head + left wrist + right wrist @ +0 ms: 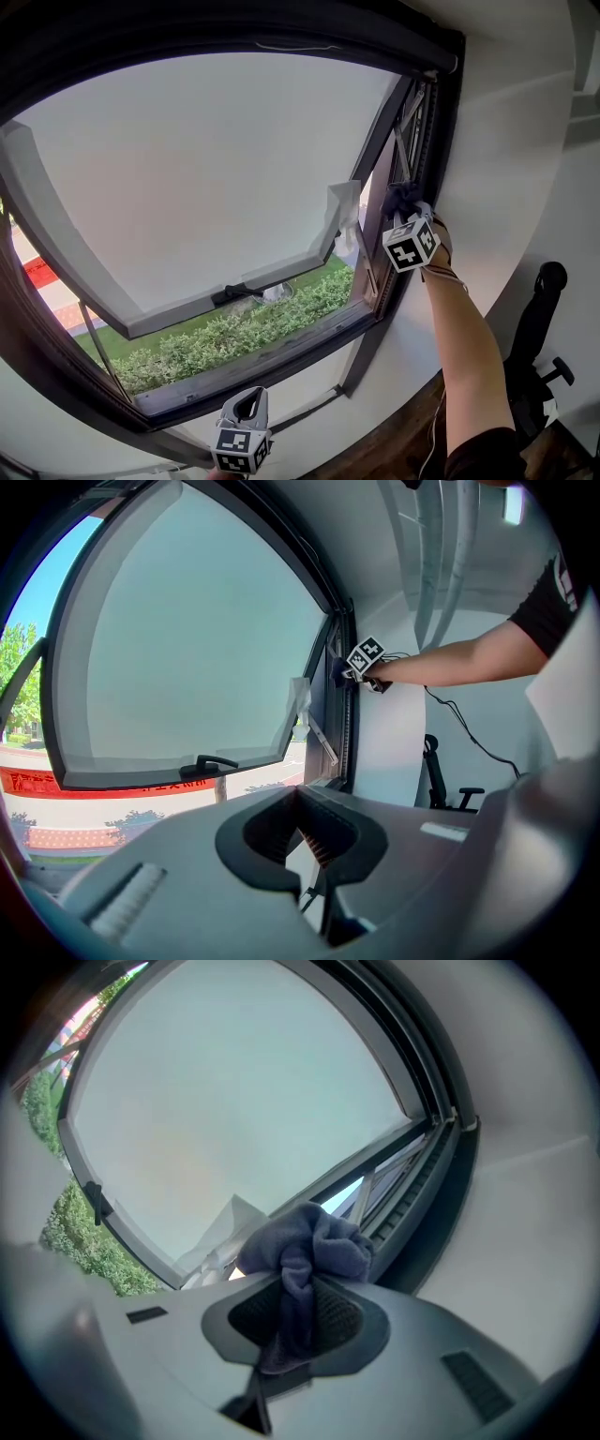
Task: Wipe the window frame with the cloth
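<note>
A dark blue cloth (305, 1246) is pinched between the jaws of the right tool (298, 1321). Its bunched end bulges beyond the tips and is held at the right upright of the dark window frame (448, 141), in that frame's upper half. The tool is raised on an outstretched arm (469, 356). The left tool (246, 417) is held low, below the frame's bottom rail and well apart from the cloth. Its jaws are pressed together with nothing between them. The frosted sash (206, 178) is swung outward from the frame, with a handle (234, 293) on its lower edge. Hedges (244, 333) are seen outside below the frame, and an office chair (539, 356) stands to its right.
</note>
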`<state>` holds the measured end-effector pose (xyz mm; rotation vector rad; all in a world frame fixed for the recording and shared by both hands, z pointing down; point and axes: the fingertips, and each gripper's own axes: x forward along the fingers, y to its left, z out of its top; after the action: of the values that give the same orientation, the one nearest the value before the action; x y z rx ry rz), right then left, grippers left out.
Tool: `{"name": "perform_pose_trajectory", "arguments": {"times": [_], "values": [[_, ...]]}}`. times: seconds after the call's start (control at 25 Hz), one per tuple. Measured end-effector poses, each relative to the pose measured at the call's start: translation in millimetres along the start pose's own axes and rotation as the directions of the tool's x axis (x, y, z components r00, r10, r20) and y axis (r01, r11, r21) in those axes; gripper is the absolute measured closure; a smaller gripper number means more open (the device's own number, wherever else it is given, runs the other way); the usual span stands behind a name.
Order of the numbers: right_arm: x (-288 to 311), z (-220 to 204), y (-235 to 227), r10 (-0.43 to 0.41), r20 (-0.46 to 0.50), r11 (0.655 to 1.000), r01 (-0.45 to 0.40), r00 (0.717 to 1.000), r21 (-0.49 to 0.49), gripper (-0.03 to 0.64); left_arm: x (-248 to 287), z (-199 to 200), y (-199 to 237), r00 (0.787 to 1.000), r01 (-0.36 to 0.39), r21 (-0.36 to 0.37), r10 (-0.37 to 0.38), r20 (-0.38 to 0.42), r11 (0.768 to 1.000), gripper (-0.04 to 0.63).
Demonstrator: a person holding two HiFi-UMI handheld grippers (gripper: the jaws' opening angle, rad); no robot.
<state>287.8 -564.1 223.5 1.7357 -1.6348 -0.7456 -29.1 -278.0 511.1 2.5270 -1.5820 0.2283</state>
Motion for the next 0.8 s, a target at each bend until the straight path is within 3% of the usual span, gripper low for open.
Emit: {"name": "perform_pose_trajectory", "arguments": {"times": [0.8], "values": [[3.8,-34.1,43.2,0.060,-0.034,0.997,-0.062,0.998,-0.046,0.541,5.3,-1.8,-0.1,1.000,0.009,-0.026,-0.009,-0.018,1.000,0.588]]}}
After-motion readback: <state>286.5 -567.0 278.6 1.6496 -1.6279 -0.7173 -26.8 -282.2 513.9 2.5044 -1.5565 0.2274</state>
